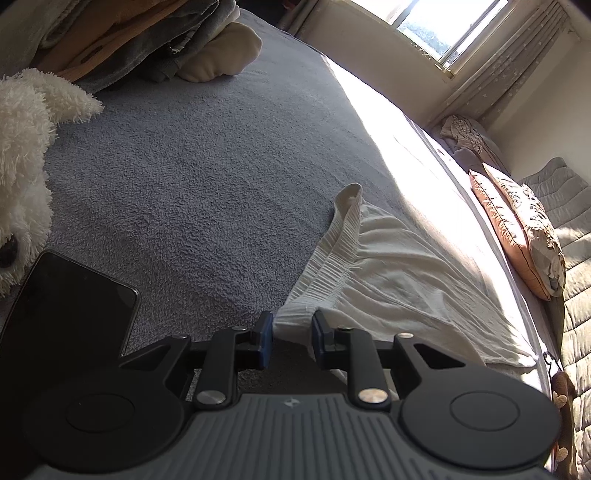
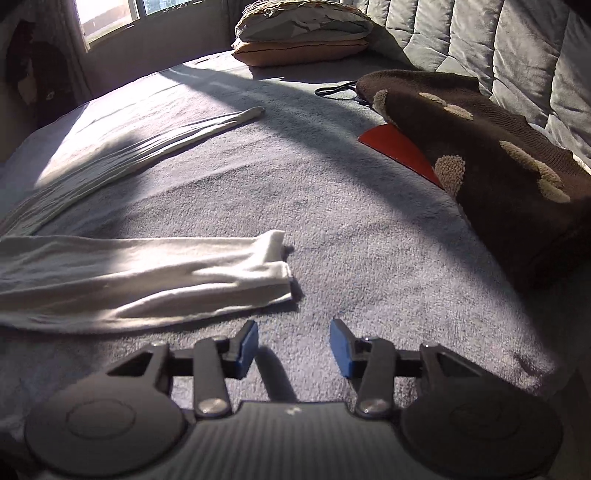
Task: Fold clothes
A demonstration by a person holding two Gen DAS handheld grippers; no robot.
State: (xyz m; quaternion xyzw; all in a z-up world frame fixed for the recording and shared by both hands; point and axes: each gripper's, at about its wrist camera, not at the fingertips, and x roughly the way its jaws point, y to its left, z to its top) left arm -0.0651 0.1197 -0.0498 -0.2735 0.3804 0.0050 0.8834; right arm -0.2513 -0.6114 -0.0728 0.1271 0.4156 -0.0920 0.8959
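Left gripper [image 1: 291, 338] narrow, pads flanking waistband corner of white trousers [image 1: 388, 280] — grip unclear; right gripper [image 2: 293, 349] spread, empty. Trousers flat on bed [image 2: 332, 229] — folding barely begun.

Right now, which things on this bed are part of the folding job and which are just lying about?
Job:
- white garment, its corner between the left gripper's pads
- right gripper, open over bare blanket

Lying about:
- brown spotted cushion
- red card
- fluffy white toy
- phone
- stacked pillows
- pile of bedding
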